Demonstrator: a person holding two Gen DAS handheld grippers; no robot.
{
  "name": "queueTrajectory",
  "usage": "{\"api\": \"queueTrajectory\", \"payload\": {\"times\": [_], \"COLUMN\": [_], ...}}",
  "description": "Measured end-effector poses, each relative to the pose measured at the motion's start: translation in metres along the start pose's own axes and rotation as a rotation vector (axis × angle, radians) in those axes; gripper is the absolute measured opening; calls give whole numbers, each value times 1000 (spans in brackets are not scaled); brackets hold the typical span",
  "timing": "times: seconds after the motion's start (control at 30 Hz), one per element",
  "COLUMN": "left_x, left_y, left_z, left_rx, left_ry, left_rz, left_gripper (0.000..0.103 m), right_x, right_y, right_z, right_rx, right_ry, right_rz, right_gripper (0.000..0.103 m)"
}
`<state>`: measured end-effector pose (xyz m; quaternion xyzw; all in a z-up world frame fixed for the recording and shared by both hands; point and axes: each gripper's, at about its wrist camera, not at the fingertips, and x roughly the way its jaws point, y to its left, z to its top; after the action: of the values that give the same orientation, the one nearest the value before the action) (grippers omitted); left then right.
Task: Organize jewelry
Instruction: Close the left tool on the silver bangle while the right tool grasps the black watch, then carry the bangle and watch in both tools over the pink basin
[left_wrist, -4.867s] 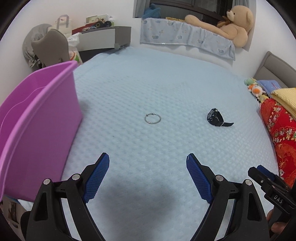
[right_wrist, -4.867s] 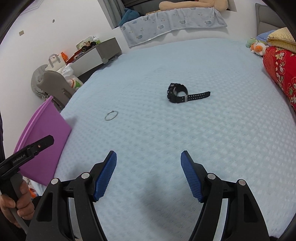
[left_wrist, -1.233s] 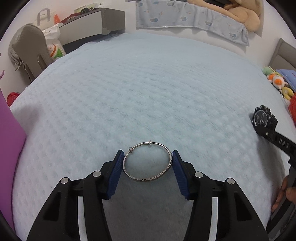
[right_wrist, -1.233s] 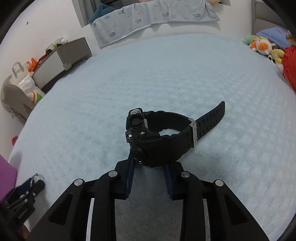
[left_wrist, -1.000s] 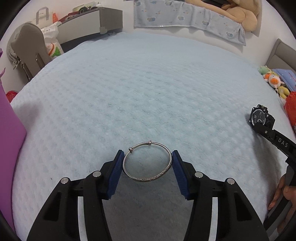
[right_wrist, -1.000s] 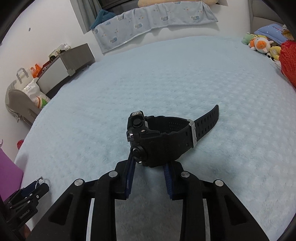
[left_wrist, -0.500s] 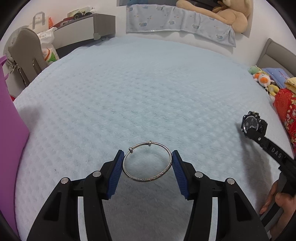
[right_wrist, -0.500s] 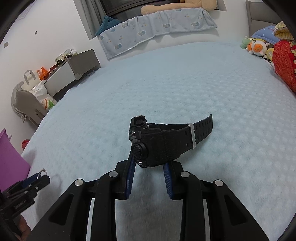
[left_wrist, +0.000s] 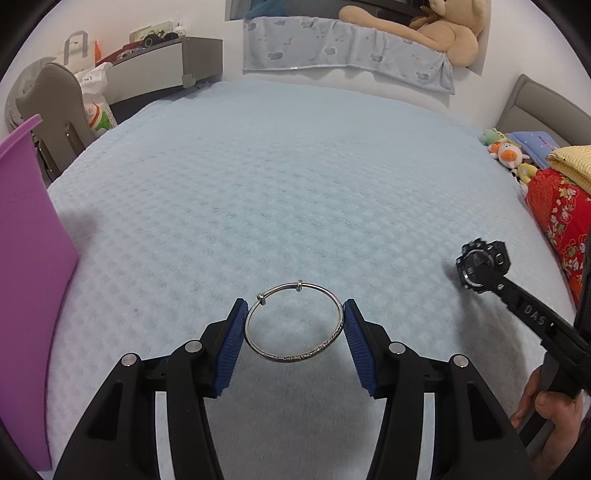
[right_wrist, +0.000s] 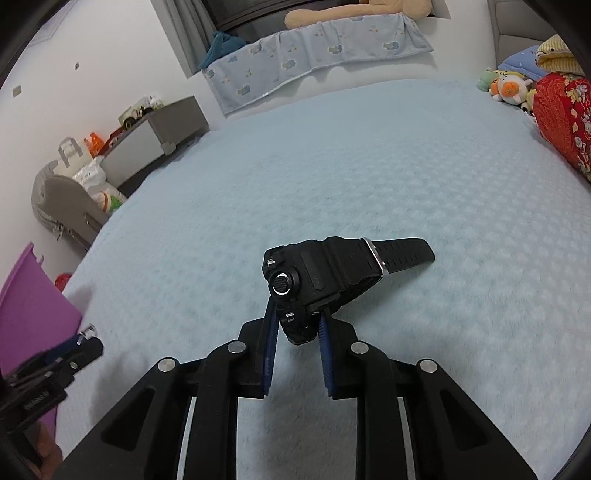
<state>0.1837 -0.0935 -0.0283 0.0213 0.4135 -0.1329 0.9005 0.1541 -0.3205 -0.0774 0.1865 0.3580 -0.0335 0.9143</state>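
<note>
A thin silver bangle (left_wrist: 295, 322) hangs above the light blue bedspread (left_wrist: 295, 184), pinched across its width by my left gripper (left_wrist: 294, 314), whose blue pads press both sides. My right gripper (right_wrist: 297, 314) is shut on a black wristwatch (right_wrist: 314, 273); its jaws are closing tighter on the watch body, and the strap sticks out to the right. In the left wrist view the watch (left_wrist: 482, 264) shows at the right, held by the right gripper (left_wrist: 491, 277), with a hand (left_wrist: 546, 406) below. The left gripper (right_wrist: 79, 345) peeks in at the right wrist view's lower left.
A purple bin (left_wrist: 26, 280) stands at the bed's left edge, its wall (right_wrist: 29, 306) also in the right wrist view. A grey cabinet (left_wrist: 166, 70) and a chair (left_wrist: 51, 110) lie beyond. Red bedding (left_wrist: 557, 218), plush toys (left_wrist: 506, 155) and a teddy bear (left_wrist: 424, 29) sit right and back.
Both grippers have risen and drawn back from the bedspread with their items. The purple bin has come further into view on the left. The watch has tilted in the right gripper's narrowing pads.
</note>
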Motion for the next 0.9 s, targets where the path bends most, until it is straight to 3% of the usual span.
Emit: {"api": "queueTrajectory", "payload": {"times": [0.47, 0.9], "left_x": [-57, -120], "left_y": [20, 51], "left_z": [0, 7], "left_rx": [-25, -61], "left_ry": [-51, -113], "left_rz": [3, 16], "left_gripper": [51, 51], "right_x": [-48, -90], "right_y": [30, 94], "right_z": [2, 14], "right_rx": [-6, -89], "right_ry": [-50, -85], "right_rz": [50, 113], "right_gripper": [19, 19]}}
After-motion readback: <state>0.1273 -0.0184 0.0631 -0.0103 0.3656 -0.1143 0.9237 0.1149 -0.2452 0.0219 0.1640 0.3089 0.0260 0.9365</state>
